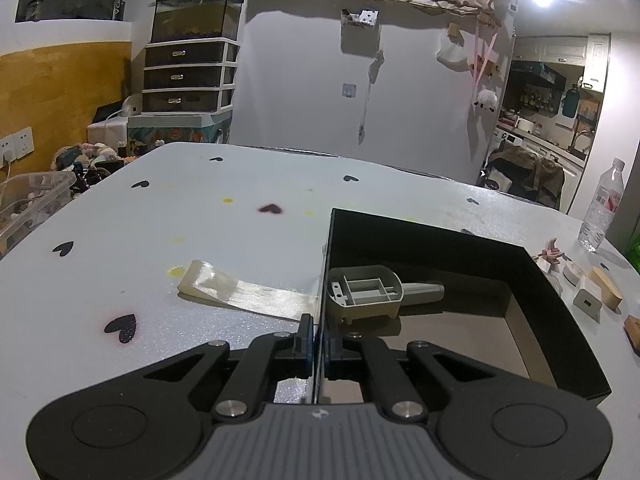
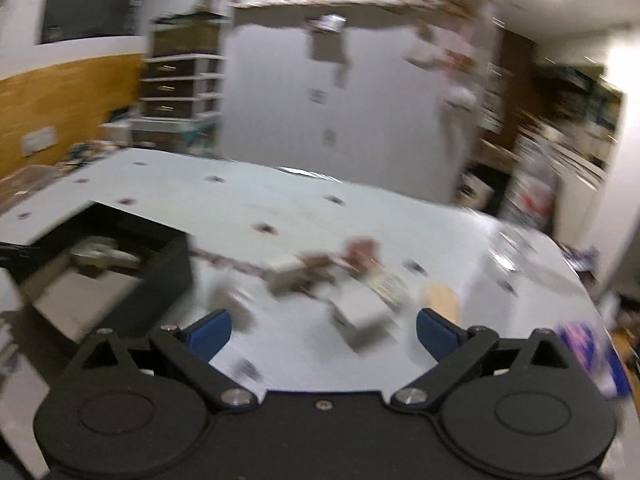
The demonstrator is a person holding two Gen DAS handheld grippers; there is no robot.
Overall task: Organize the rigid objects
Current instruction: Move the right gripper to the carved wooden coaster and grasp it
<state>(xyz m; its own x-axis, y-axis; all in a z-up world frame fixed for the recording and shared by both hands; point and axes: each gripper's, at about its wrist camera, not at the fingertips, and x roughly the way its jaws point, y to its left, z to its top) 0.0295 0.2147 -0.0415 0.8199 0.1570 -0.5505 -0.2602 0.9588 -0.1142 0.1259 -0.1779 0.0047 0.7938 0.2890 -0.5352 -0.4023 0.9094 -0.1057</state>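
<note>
**Left clamps the box wall, right hangs wide over the clutter**

Here's the left gripper (image 1: 319, 344), fingers pinched tight on the near wall of the black box (image 1: 560, 320), one pad outside, one inside. In the box lies a single grey plastic part (image 1: 366, 292) with ribbed compartments and a stubby handle, flat on the pale floor near the clamped wall; the other floor on show is bare. Just outside that wall, a curl of clear tape (image 1: 224, 290) lies on the white table (image 1: 160, 208), dotted with black hearts.

Off to the right of the box, well apart from it, a cluster waits: a wooden block (image 1: 606, 288), a small grey square piece (image 1: 587, 300), a round white tin (image 1: 574, 271), and a water bottle (image 1: 602, 204) at the table edge.

The right wrist view is heavily blurred. The right gripper (image 2: 323, 334) has its blue pads spread wide, nothing between them, over that same clutter; a pale boxy piece (image 2: 360, 320) sits nearest, its detail unreadable. The box (image 2: 160, 280) shows at its left.
</note>
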